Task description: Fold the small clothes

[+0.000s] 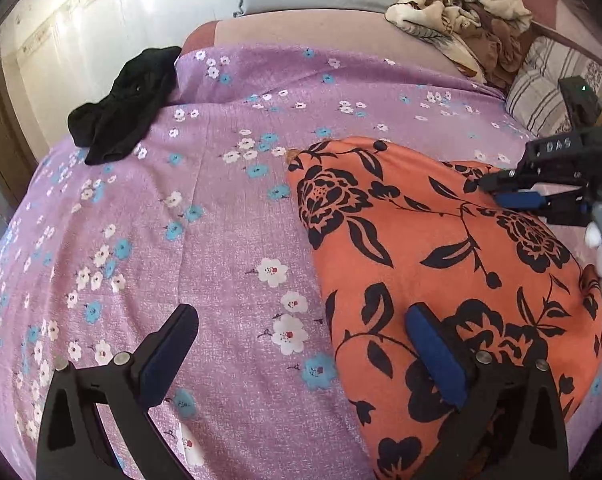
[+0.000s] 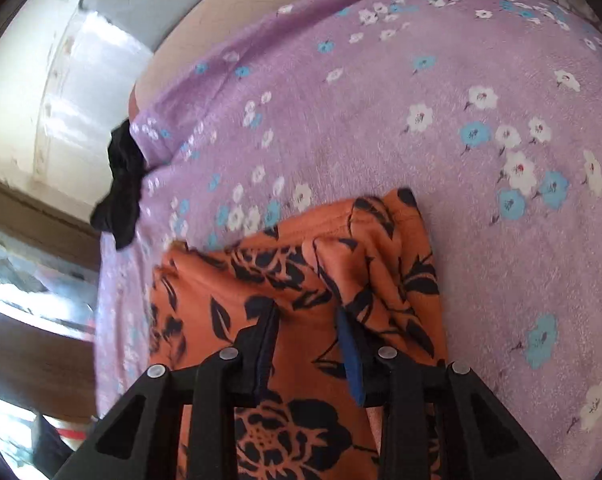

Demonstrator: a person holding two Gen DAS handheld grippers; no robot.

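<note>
An orange garment with black flowers (image 1: 441,264) lies folded on the purple flowered bedsheet (image 1: 205,240). My left gripper (image 1: 305,320) is open and empty, hovering over the garment's left edge, its right finger above the cloth. My right gripper (image 1: 501,194) shows in the left wrist view at the garment's far right edge. In the right wrist view the right gripper (image 2: 309,316) is partly open just above the orange garment (image 2: 285,280), and a fold of it (image 2: 385,256) rises beside the right finger. It grips nothing that I can see.
A black garment (image 1: 125,104) lies at the far left edge of the bed and shows in the right wrist view (image 2: 123,188) too. A heap of beige and brown clothes (image 1: 461,12) and a striped pillow (image 1: 549,92) lie at the back right. A pale wall stands behind.
</note>
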